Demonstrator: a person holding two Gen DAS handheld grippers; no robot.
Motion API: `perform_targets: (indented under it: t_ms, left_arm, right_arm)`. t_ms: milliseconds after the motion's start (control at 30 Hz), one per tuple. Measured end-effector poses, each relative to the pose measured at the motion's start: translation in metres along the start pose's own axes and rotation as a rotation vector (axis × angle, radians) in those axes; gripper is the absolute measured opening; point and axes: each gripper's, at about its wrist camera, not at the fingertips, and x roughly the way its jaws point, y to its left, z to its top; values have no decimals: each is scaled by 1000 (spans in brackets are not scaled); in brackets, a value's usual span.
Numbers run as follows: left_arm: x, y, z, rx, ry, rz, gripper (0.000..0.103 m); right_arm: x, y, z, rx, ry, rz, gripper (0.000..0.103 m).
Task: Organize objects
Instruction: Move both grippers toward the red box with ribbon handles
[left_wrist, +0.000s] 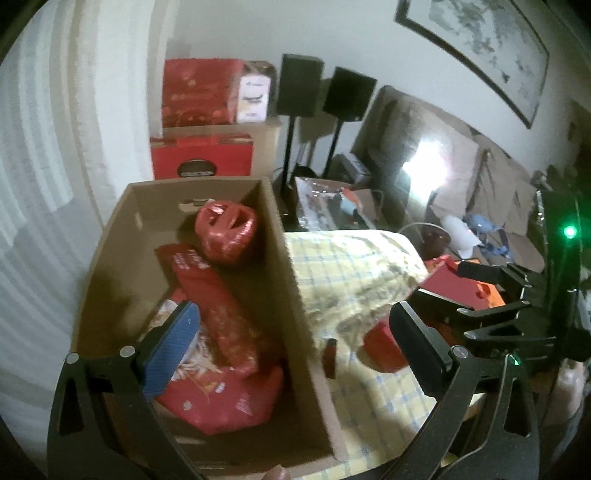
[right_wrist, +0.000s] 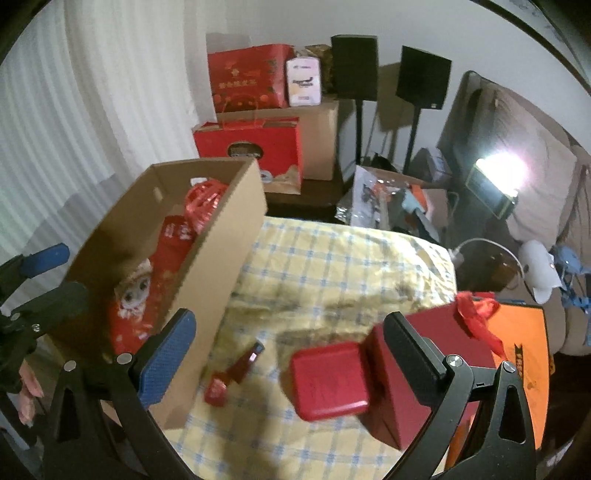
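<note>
An open cardboard box (left_wrist: 295, 291) (right_wrist: 229, 236) stands on the left of a table with a yellow checked cloth (right_wrist: 332, 266). It holds several red packets (left_wrist: 225, 325) and a red ball-shaped item (left_wrist: 227, 234). My left gripper (left_wrist: 291, 343) is open and empty, straddling the box's right wall. My right gripper (right_wrist: 291, 354) is open and empty above the cloth. Below it lie a small flat red box (right_wrist: 328, 380), a taller dark red box with a ribbon (right_wrist: 443, 354) and a small red stick-shaped item (right_wrist: 236, 373).
An orange bag (right_wrist: 524, 350) lies at the right table edge. Red gift boxes (right_wrist: 247, 74) on cartons, two black speakers on stands (right_wrist: 354, 66), a cluttered carton (right_wrist: 391, 199), a bright lamp (right_wrist: 495, 173) and a sofa stand behind the table. White curtains hang left.
</note>
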Motion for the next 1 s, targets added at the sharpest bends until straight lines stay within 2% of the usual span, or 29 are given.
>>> perform_targets:
  t_ms: [333,767,1000]
  left_arm:
    - [11,-41,-17,43,25,-101,103]
    - [38,-90,-33,90,88,-187,103]
    - [55,-104,-35,74,127,-242,103]
  right_arm:
    - [-26,-48,-35,70,-7,-69,102]
    - [-42,-113,-72,201,-7,-128,102]
    - [-44,-144,-84,271,-16,-147,102]
